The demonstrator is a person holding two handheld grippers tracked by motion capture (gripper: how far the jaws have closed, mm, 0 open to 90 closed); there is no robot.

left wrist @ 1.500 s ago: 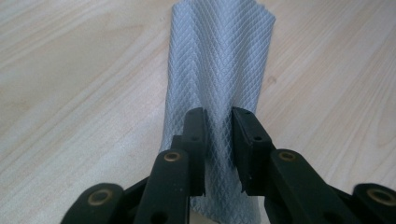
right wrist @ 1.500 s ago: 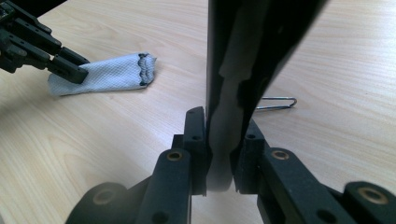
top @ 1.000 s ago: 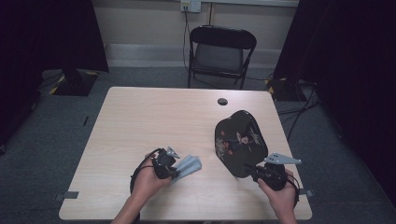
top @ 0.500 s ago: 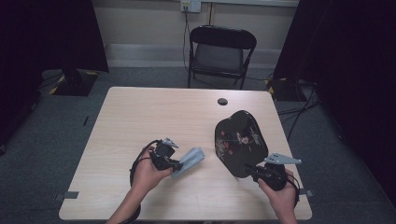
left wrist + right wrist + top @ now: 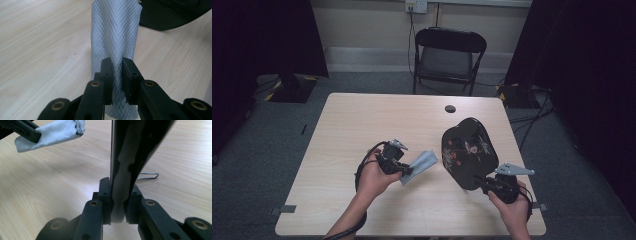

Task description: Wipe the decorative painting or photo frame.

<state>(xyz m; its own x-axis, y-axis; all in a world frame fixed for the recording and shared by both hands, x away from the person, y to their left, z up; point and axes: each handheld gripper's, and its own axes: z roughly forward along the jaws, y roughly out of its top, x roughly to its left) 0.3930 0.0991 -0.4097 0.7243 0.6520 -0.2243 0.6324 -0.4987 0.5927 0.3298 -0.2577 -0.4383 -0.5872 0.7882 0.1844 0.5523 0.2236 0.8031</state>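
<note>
Two grips are held: the right gripper [image 5: 484, 184] is clamped on the black lacquered tray's [image 5: 468, 152] near rim, tilted above the table [image 5: 362, 120]; the left gripper [image 5: 408, 170] pinches a grey cloth [image 5: 422, 162] just beside it. Wiping pressure could lever the tray loose.

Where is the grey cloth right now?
In the high view the grey cloth sits clamped in the left claw, left of the black tray, near the table's middle.
</note>
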